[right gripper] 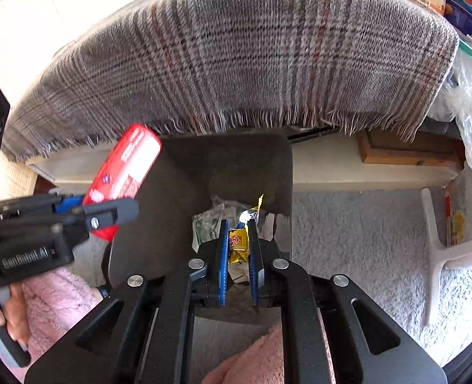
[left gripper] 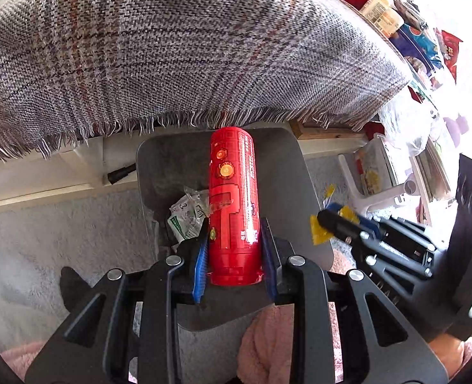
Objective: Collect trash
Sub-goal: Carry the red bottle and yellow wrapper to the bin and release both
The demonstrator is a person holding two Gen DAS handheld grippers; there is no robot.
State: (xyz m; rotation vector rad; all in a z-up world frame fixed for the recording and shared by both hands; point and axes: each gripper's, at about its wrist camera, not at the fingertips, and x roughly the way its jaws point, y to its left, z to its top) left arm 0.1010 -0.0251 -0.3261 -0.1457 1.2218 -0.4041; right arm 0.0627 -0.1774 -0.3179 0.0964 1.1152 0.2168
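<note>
My left gripper (left gripper: 234, 243) is shut on a red cylindrical can (left gripper: 232, 198) and holds it over the open grey bin (left gripper: 287, 172). A crumpled green and white wrapper (left gripper: 186, 212) lies inside the bin. My right gripper (right gripper: 238, 240) is shut on a yellow wrapper (right gripper: 237, 244) and holds it above the same bin (right gripper: 178, 192). Crumpled wrappers (right gripper: 210, 220) lie in the bin below it. The left gripper with the red can (right gripper: 124, 172) shows at the left of the right wrist view. The right gripper with the yellow wrapper (left gripper: 319, 232) shows at the right of the left wrist view.
A plaid fringed cloth (left gripper: 178, 51) hangs over the table edge above the bin. Grey carpet (right gripper: 357, 240) covers the floor. A white rack with books (left gripper: 389, 172) stands at the right. Snack packets (left gripper: 421, 44) lie on the table. Pink fabric (right gripper: 63, 297) is close below.
</note>
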